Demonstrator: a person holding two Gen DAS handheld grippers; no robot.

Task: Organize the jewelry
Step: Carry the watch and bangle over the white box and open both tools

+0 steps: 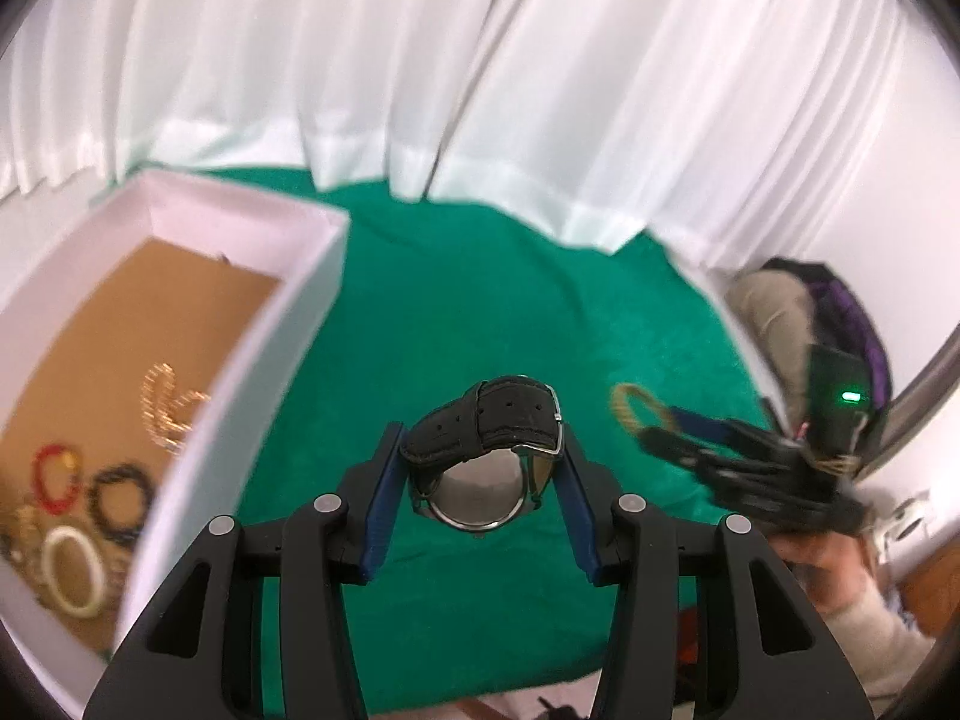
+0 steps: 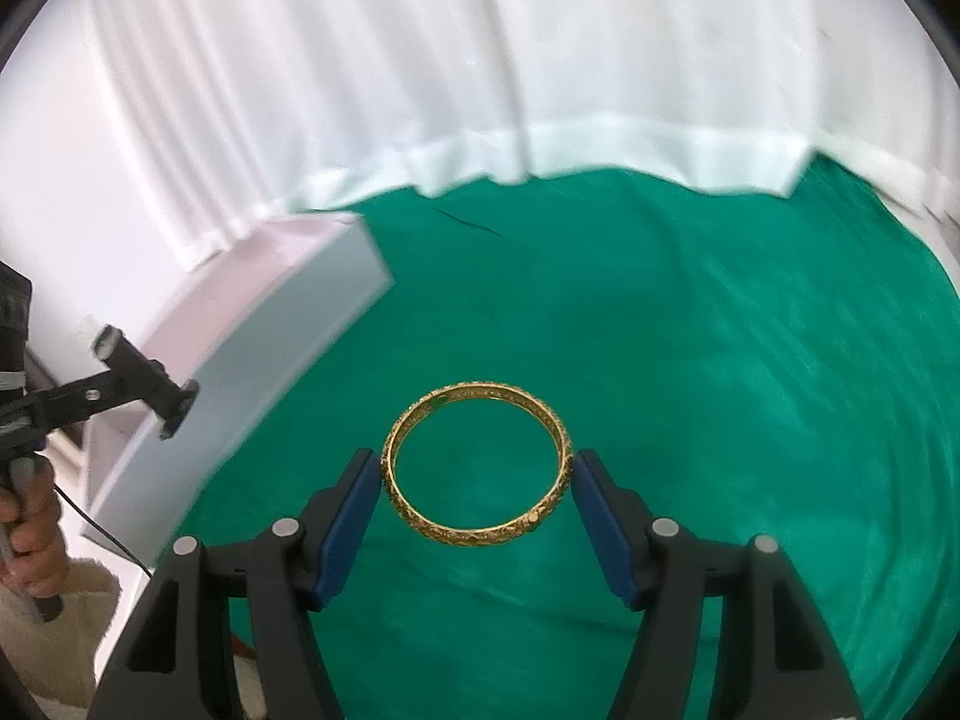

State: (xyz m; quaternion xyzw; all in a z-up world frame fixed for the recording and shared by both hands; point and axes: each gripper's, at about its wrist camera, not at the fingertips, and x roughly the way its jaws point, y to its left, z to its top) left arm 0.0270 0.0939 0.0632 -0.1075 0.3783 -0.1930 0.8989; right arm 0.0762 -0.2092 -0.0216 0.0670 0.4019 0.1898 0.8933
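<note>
My left gripper is shut on a black leather-strap watch and holds it above the green cloth, right of the white box. My right gripper is shut on a gold carved bangle, its blue pads touching the bangle's two sides, above the cloth. The right gripper with the bangle also shows at the right of the left wrist view. The left gripper's side shows at the left of the right wrist view.
The white box has a brown floor holding a gold chain, red, black and white bracelets. The box's outer wall shows in the right view. White curtains hang behind the table. A person's hand grips the left handle.
</note>
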